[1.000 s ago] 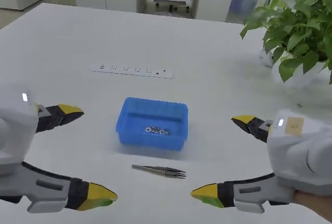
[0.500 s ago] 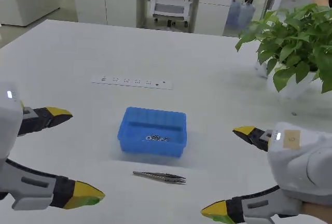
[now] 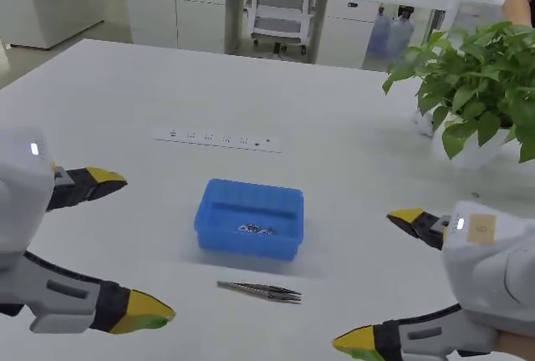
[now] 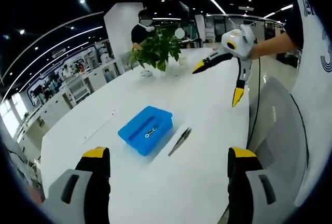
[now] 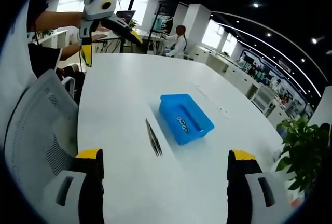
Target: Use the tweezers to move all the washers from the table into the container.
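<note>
A blue container (image 3: 249,217) sits mid-table with several washers (image 3: 255,229) inside; it also shows in the left gripper view (image 4: 146,129) and the right gripper view (image 5: 185,117). Metal tweezers (image 3: 259,291) lie on the table just in front of it, untouched (image 4: 180,140) (image 5: 153,137). My left gripper (image 3: 117,248) hovers wide open at the left, holding nothing. My right gripper (image 3: 384,282) hovers wide open at the right, also holding nothing. Both stand well clear of the tweezers.
A white power strip (image 3: 217,139) lies behind the container. A potted plant (image 3: 476,85) stands at the right rear. A grey-white chair back (image 5: 31,130) is near the table's front edge. Cabinets and a chair (image 3: 280,2) stand beyond the table.
The head camera has tilted up, so the scene sits slightly lower. Both grippers have drawn back a little toward the frame's sides. Container and tweezers have not moved.
</note>
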Available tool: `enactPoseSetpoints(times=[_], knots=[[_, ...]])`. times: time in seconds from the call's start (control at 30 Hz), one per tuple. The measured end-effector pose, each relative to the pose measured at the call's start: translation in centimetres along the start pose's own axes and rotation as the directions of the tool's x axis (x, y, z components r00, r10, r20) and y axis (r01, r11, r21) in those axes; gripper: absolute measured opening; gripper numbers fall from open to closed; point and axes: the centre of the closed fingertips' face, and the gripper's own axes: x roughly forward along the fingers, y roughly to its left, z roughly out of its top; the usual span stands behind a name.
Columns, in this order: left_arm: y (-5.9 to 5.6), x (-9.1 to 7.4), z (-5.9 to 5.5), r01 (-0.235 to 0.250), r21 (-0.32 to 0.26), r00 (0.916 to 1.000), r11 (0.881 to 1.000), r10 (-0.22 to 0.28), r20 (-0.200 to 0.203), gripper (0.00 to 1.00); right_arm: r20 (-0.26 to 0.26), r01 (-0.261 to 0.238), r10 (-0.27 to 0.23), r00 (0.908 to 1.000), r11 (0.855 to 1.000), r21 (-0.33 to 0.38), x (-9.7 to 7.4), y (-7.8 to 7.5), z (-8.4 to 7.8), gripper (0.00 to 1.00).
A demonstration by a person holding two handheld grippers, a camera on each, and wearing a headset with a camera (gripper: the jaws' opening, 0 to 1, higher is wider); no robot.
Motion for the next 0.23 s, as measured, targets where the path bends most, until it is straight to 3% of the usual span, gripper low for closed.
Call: enactPoseSetpoints(times=[0.23], knots=[[-0.66,0.02,-0.52,0.023,0.020,0.9994,1.000,-0.023,-0.025,0.99,-0.015,-0.003,0.003,0.9999,1.000,-0.002,-0.51,0.21,-0.53,1.00]])
